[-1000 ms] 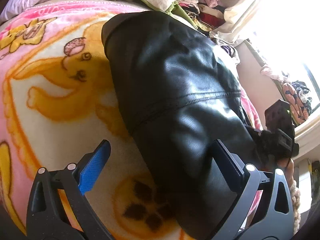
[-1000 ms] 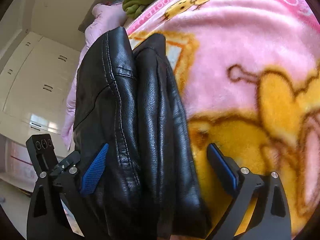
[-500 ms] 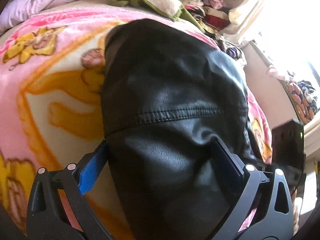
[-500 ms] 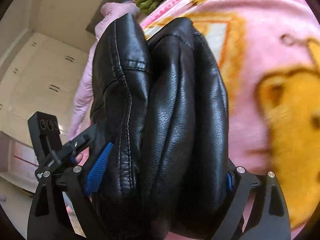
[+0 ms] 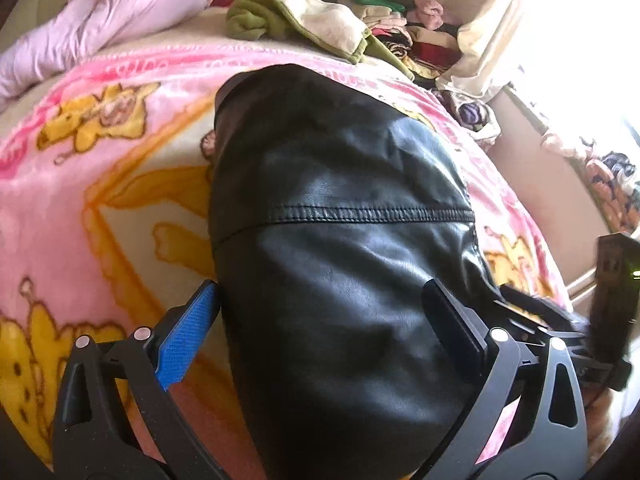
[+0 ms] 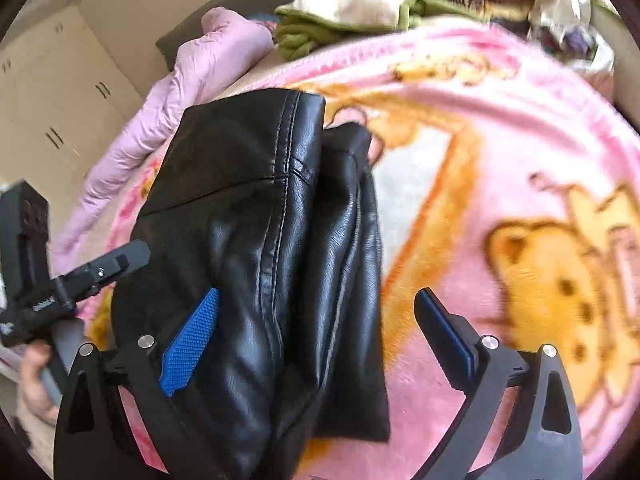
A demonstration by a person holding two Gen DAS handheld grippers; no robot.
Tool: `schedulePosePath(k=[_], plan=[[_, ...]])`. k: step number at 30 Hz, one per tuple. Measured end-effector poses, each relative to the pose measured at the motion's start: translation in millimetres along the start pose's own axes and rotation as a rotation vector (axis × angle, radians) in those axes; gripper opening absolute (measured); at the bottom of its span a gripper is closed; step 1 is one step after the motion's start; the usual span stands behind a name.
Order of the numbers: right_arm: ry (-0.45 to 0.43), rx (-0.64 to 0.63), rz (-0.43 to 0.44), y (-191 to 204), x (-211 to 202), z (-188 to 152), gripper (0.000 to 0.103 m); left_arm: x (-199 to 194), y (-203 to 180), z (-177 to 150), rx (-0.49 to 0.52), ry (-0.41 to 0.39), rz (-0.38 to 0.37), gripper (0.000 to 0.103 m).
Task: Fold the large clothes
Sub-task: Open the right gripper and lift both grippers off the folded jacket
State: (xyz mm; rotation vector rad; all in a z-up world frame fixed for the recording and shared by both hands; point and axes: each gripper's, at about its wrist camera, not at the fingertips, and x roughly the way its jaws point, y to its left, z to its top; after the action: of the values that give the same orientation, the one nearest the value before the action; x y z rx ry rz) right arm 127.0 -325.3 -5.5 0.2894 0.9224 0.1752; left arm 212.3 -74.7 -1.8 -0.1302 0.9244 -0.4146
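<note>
A folded black leather jacket [image 5: 340, 200] lies on a pink cartoon-print blanket [image 5: 80, 200]. My left gripper [image 5: 320, 292] hangs over its near end with jaws wide; the blue left pad [image 5: 188, 336] is at the jacket's edge and the right finger [image 5: 452, 328] is above the leather. In the right wrist view the jacket [image 6: 248, 200] shows stacked folds. My right gripper [image 6: 320, 296] has its jaws opening: the left pad [image 6: 192, 340] is against the leather, while the right pad [image 6: 444, 332] stands clear over the blanket [image 6: 480, 120].
A lilac quilt [image 5: 100, 28] and a green-and-cream garment [image 5: 304, 24] lie at the bed's far side, beside a pile of folded clothes [image 5: 400, 28] and a curtain [image 5: 500, 20]. A white wardrobe [image 6: 52, 92] stands beyond the bed. A hand [image 6: 36, 380] holds the left gripper's body.
Both views have drawn back and up from the jacket. In the right wrist view the leather filled the jaws half a second ago; now the right pad is clear of it.
</note>
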Motion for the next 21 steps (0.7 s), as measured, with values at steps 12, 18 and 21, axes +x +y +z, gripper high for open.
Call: schedulePosePath(k=[12, 18, 21], plan=[[-0.091, -0.105, -0.240, 14.7, -4.1, -17.0, 0.096, -22.5, -11.8, -11.6, 0.060, -0.036, 0.019, 0.094], [-0.102, -0.075, -0.228, 19.8, -9.0, -15.9, 0.096, -38.8, -10.8, -18.8, 0.060, -0.056, 0.037, 0.094], [-0.128, -0.072, -0.221, 22.0, -21.2, -20.7, 0.097, -48.1, -12.2, -21.7, 0.060, -0.069, 0.045, 0.094]])
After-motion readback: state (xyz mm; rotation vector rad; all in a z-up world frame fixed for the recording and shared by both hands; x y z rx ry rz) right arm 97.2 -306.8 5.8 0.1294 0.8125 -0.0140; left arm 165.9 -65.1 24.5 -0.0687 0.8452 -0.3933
